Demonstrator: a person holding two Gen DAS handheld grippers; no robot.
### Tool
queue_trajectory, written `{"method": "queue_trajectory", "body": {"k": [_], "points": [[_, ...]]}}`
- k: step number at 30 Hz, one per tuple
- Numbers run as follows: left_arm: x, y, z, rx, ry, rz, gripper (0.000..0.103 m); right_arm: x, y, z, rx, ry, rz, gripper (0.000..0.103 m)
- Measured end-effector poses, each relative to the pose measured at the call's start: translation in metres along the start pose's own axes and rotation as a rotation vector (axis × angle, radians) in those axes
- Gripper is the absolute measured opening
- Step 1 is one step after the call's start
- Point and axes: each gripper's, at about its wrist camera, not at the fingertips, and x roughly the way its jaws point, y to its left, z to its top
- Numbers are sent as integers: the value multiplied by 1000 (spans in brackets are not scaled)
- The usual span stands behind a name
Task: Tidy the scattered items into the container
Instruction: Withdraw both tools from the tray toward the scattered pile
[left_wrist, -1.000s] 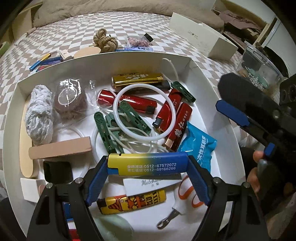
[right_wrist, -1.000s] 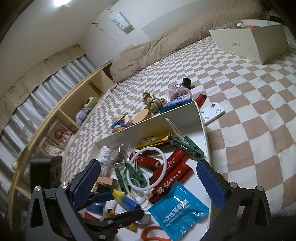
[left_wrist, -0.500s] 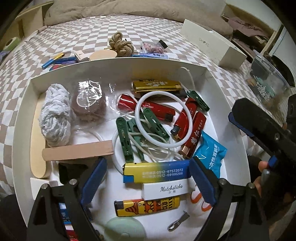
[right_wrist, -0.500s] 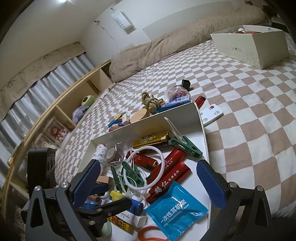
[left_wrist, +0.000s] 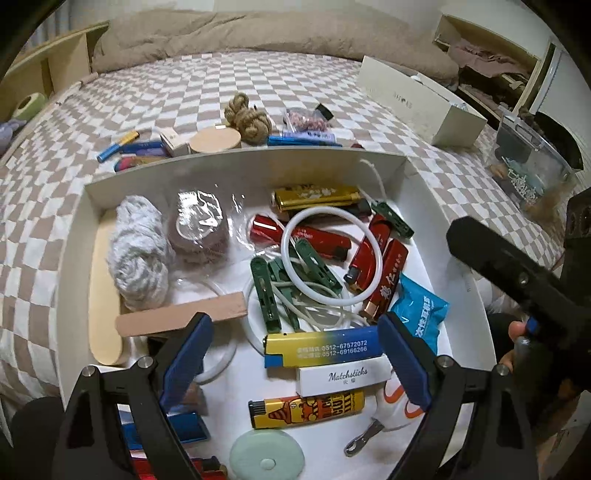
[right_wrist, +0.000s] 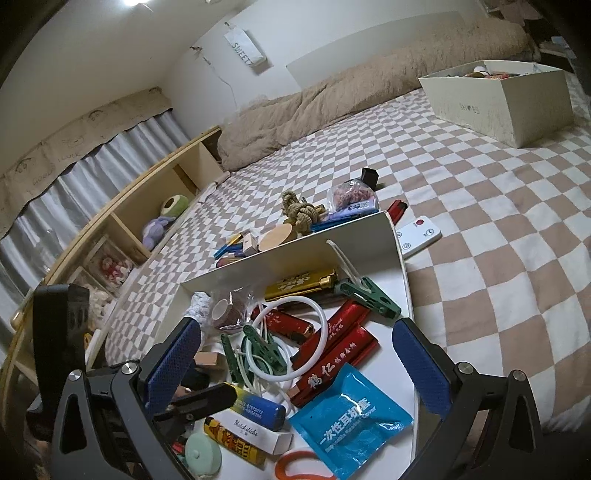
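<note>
A: What sits nearest in the white container (left_wrist: 236, 168)?
B: The yellow-and-blue lighter (left_wrist: 321, 349) lies near its near edge, against a Matchsticks box (left_wrist: 341, 378). The left gripper (left_wrist: 295, 356) hangs above it, jaws opening, pads clear of it.
A: And the right gripper (right_wrist: 297, 363)?
B: Spread wide, gripping nothing, over the blue packet (right_wrist: 351, 419).
A: Farther back?
B: Green clothespins (left_wrist: 291, 273) tangled in a white ring (left_wrist: 330, 254). Beyond the far wall, a rope knot (left_wrist: 245, 118) and wooden disc (left_wrist: 215, 141) lie on the checkered bed (left_wrist: 221, 85).
</note>
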Motion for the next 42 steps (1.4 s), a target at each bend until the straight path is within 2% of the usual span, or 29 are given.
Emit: {"method": "queue_trajectory", "body": {"k": [5,12,25,42], "points": [[-12,3,1,-1,-41,2,98,-11,5,3,-3,-22,0,103],[-25,11,2,-24,-80,1,103,-26,14,3,-37,-46,-63,103],[-46,23,-4,-42,-132,22,103,-27,29,-8,-128,0,-188,103],[-56,41,-11,-54,-174,53,103,-20,32,-16,-180,60,-286,103]]}}
